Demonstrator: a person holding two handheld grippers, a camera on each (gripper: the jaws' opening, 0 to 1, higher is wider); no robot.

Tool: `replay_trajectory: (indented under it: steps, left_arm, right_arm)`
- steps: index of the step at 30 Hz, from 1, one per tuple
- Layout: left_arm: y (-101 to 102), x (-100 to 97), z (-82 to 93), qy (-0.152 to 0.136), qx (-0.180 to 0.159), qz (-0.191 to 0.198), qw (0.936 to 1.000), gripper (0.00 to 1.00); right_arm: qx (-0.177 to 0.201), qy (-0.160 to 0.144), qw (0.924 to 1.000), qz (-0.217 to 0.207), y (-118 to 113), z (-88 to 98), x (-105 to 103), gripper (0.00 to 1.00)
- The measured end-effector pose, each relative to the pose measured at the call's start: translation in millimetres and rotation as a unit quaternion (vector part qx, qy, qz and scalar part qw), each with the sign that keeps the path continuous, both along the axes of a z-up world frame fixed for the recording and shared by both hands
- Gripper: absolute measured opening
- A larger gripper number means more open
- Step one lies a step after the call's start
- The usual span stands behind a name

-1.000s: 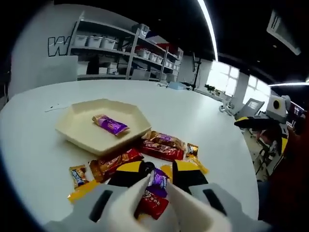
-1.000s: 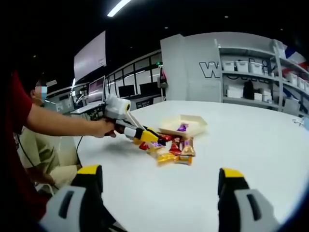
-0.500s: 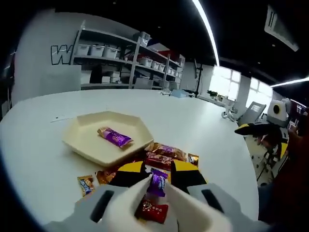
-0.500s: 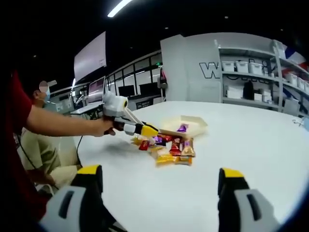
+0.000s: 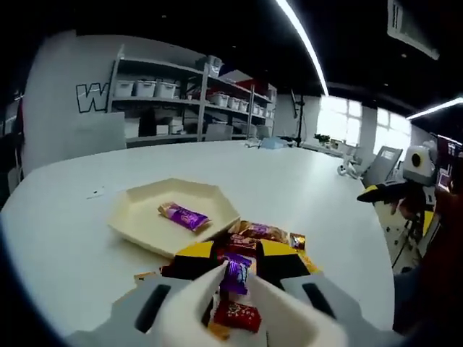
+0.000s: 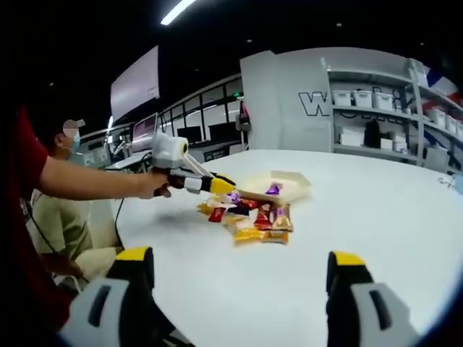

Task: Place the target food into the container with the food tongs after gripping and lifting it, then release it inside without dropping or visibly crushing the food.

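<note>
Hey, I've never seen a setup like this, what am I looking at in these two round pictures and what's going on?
A person holds a hand-held gripper in each hand, and each gripper carries a fisheye camera looking along its own jaws. In the left gripper view, the left gripper works white tongs that pinch a purple candy above a pile of wrapped candies on a white table. Beyond sits a cream tray with another purple candy inside. The right gripper view looks from across the table: its own right gripper is open and holds nothing, and the person's hand holds the left gripper over the pile.
</note>
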State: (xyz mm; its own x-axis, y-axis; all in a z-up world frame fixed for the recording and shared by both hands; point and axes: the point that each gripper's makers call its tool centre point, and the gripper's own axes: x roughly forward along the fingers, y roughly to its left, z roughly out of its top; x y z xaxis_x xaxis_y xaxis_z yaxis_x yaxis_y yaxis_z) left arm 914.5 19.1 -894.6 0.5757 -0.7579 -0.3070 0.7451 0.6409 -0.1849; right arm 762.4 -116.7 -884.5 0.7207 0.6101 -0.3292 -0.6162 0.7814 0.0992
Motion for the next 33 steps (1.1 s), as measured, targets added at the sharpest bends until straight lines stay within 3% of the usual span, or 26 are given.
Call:
replay_trajectory:
  steps: [2,5,7,33]
  left_arm:
    - [2.3,6.6,8.5,-0.049,0.022,-0.001,0.9986,0.19]
    - [2.4,10.5,13.3,-0.039,0.01,0.002,0.9992,0.19]
    - [0.9,11.5,12.6,-0.014,0.002,0.001,0.9999,0.19]
    - [-1.2,57.5,22.3,-0.001,0.015,0.013,0.9998,0.2]
  right_arm:
    - [0.001,0.002,1.0,-0.001,0.1,-0.4,-0.3,0.99]
    - [0.001,0.001,1.0,-0.001,0.4,0.4,0.5,0.99]
    - [0.001,0.001,1.0,-0.001,0.8,0.0,0.8,0.99]
    - [-0.003,0.007,0.9997,-0.021,-16.7,-3.9,2.3,0.99]
